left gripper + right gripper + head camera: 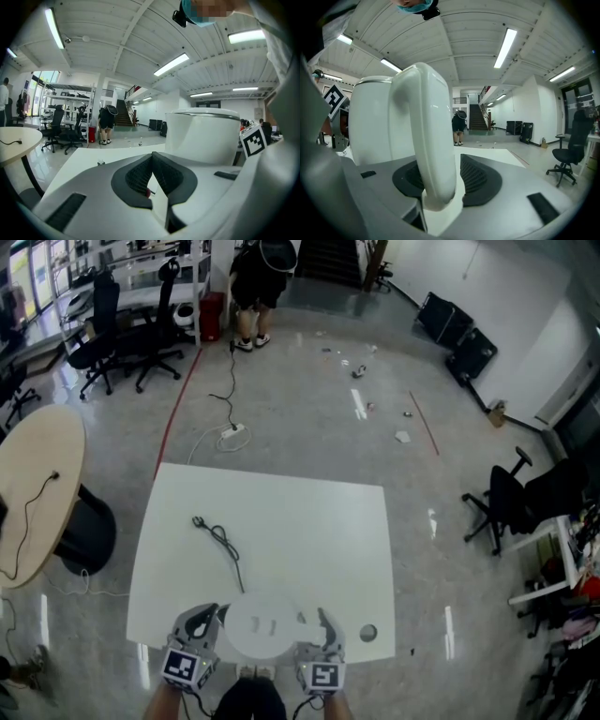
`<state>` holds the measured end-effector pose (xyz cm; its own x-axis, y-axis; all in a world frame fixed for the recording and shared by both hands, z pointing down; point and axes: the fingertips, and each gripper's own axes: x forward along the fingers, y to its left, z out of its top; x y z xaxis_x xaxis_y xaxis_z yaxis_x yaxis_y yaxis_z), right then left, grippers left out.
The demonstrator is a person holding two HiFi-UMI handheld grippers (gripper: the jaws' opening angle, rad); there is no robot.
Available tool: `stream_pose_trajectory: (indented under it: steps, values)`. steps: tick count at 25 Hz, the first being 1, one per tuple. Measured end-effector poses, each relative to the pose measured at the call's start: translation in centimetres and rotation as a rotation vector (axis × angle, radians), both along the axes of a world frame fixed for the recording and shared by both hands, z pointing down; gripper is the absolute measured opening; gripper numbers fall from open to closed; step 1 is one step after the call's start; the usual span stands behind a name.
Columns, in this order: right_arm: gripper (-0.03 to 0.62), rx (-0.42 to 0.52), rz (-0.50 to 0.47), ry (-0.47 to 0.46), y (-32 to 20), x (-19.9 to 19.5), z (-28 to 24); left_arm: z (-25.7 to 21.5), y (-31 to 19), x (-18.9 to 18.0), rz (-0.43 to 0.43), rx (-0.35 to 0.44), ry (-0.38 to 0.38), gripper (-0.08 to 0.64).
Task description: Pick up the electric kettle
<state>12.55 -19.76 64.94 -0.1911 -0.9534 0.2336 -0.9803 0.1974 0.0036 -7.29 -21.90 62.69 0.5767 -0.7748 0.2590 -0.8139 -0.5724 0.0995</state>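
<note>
A white electric kettle [265, 624] stands near the front edge of the white table [300, 521], between my two grippers. In the right gripper view its curved handle [433, 154] runs down between the jaws of my right gripper [440, 180], which is shut on it, with the body [375, 122] to the left. That right gripper [322, 622] sits at the kettle's right side. My left gripper [210, 618] is just left of the kettle and is shut on nothing. In its own view the left gripper [152, 164] has its pads meeting, with the kettle body [201, 136] just ahead and to the right.
A black cable [220, 540] lies on the table behind the kettle, and a small round grey object [367, 633] sits at the front right. A round wooden table [33, 484] stands to the left. A power strip [232, 435] lies on the floor beyond. Office chairs [511, 502] stand around, and a person [258, 287] is far back.
</note>
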Motion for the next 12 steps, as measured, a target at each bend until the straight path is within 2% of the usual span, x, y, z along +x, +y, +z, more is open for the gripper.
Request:
stream_pose_trajectory:
  steps: [12]
  values:
    - [0.179, 0.0, 0.005, -0.015, -1.3, -0.2, 0.1, 0.1, -1.4, -0.3, -0.002, -0.015, -0.001, 0.008]
